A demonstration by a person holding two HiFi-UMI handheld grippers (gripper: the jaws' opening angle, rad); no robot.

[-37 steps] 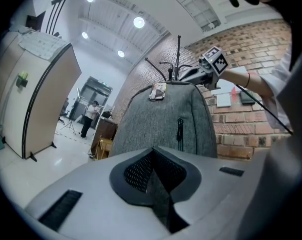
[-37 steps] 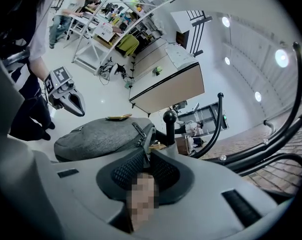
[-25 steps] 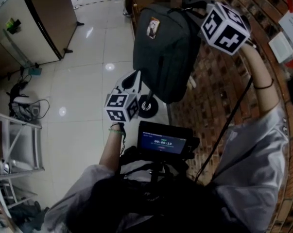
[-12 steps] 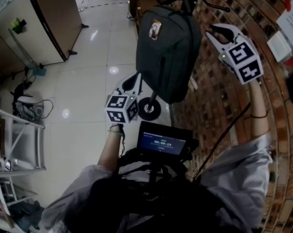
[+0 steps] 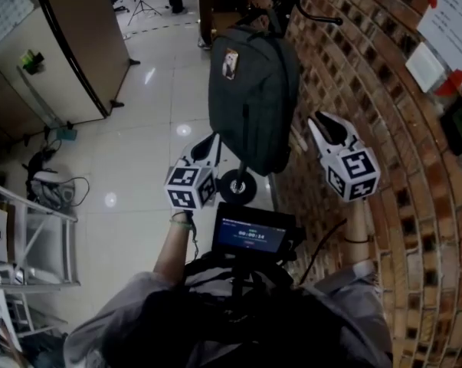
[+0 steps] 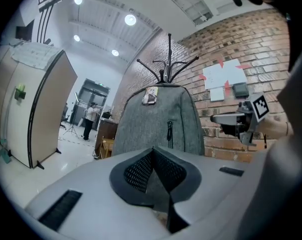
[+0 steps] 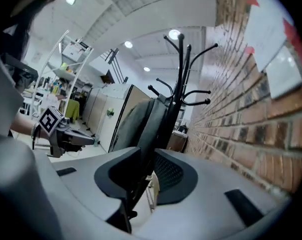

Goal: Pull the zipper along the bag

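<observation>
Backpack [image 5: 253, 98] hangs from rack [image 6: 168, 64] at 12 o'clock: soft, light, free to swing. Take the small zipper pull [image 6: 170, 131]. Left tool [image 5: 212, 136] closed, empty. Right tool [image 5: 326, 125] at 3 o'clock, jaws just opening, holds nothing.

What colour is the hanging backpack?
The backpack is grey, clearest in the left gripper view.

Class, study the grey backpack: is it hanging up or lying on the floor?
Hanging up. The grey backpack hangs upright from the coat stand, its bottom clear of the tiled floor.
</observation>
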